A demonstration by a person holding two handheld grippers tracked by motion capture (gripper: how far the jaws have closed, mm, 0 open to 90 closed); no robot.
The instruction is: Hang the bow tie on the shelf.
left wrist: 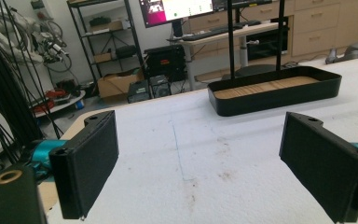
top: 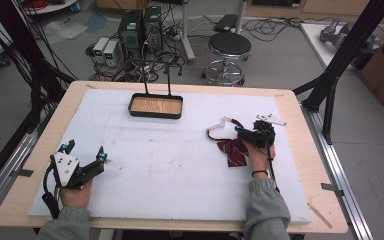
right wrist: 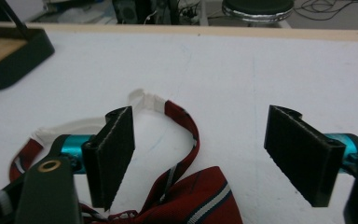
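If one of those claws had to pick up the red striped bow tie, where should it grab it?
Probably at the bow tie's bunched red bow: it is the thickest part, while the strap lies thin and flat on the white mat. The right gripper, jaws open, hangs right over it, so straight down from above.

Beyond the far edge of the counter (top: 290, 150), a black stool (top: 229, 47) and computer towers (top: 140, 27) stand on grey floor (top: 280, 60).
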